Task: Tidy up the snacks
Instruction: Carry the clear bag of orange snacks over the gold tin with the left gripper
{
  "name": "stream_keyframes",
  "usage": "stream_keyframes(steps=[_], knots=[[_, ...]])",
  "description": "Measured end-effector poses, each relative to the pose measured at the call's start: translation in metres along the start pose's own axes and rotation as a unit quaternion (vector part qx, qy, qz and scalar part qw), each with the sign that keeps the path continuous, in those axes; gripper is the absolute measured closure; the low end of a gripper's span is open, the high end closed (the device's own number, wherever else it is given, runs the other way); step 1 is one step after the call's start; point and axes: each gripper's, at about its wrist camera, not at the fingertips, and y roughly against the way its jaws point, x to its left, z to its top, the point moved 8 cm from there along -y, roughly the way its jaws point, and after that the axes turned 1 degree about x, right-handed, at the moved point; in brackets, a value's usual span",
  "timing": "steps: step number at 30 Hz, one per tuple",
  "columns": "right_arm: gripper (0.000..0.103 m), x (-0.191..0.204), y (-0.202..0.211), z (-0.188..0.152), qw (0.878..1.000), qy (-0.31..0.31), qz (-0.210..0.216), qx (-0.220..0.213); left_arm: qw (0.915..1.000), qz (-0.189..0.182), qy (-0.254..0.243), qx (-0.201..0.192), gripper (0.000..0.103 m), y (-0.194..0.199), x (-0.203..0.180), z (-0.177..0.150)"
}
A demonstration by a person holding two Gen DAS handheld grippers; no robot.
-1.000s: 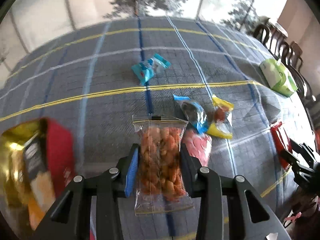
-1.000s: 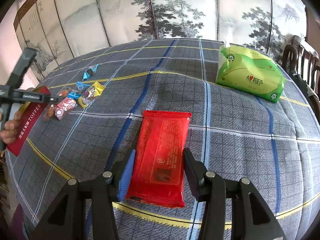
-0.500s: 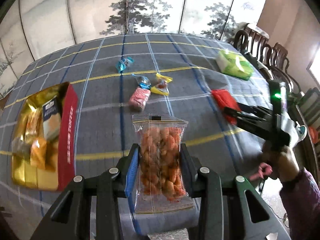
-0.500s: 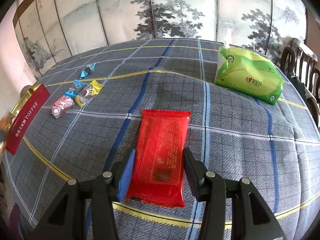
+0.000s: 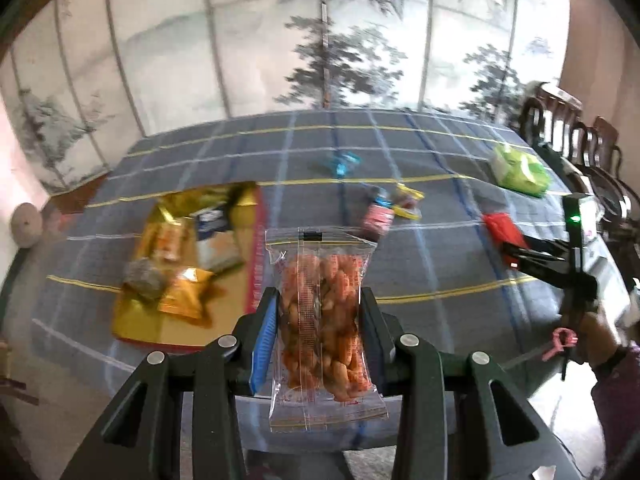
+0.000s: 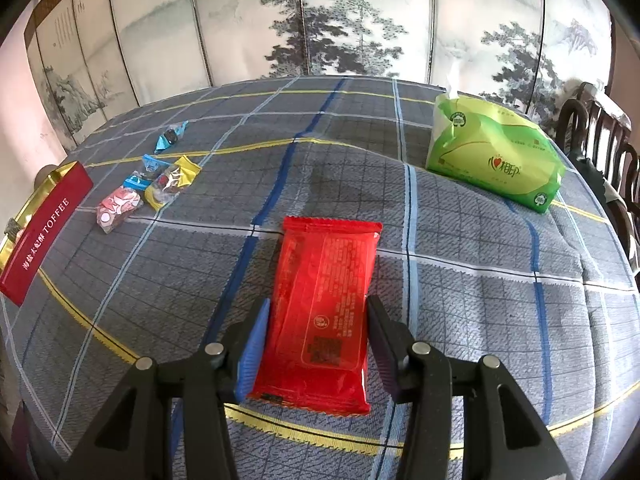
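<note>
Snacks are handling light, crinkly and slippery: left claw (image 5: 318, 330) is pinching peanut bag (image 5: 322, 312) mid-body, box (image 5: 192, 256) at ten o'clock; right claw (image 6: 316, 336) is clamping red pack (image 6: 322, 308).

Spread over the whole table, a grey checked tablecloth (image 6: 460, 240) with blue, white and yellow lines. At far right on it, a green tissue pack (image 6: 492, 160) with a white tissue poking from its top. Behind the table, a folding screen (image 6: 360, 20) painted with pines and misty hills; at the right edge, dark wooden chairs (image 5: 576, 140).
</note>
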Motion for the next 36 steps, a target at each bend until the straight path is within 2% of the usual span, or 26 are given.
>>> stream_keyframes(steps=[18,36], knots=[[0.054,0.001,0.0,-0.001,1.0,0.007,-0.016,0.001,0.9986,0.047,0.021,0.009,0.067,-0.015,0.053,-0.01],[0.054,0.001,0.0,-0.001,1.0,0.007,-0.017,0.001,0.9954,0.079,0.029,0.045,0.067,-0.07,0.089,-0.001]])
